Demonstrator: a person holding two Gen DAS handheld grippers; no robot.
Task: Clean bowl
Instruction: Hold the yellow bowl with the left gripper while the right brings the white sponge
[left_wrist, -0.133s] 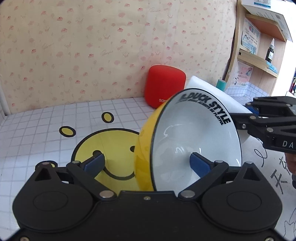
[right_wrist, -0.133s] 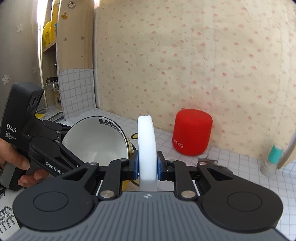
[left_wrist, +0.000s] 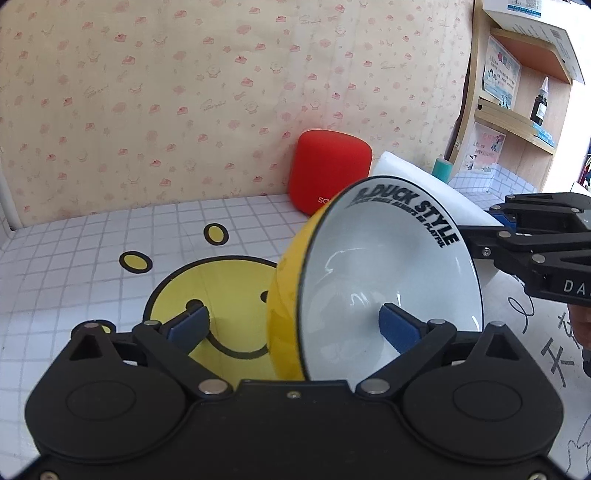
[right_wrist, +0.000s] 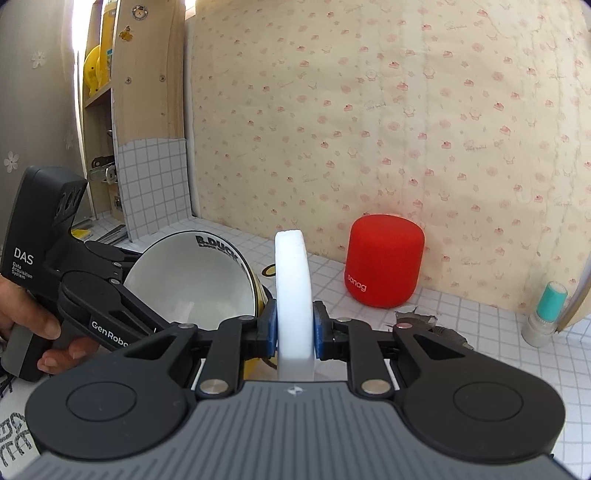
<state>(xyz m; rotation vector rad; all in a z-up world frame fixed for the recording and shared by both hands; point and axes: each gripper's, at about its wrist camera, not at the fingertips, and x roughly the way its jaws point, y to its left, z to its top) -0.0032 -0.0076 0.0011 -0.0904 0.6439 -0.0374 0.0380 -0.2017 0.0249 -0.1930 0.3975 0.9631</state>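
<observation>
Bowl (left_wrist: 388, 280), yellow outside, glossy white inside, black rim lettering "B.DUCK STYLE"; tipped on edge, opening facing sideways, above the smiley-face table print. White sponge block (right_wrist: 293, 295), upright, on edge, just beside the bowl's rim
</observation>
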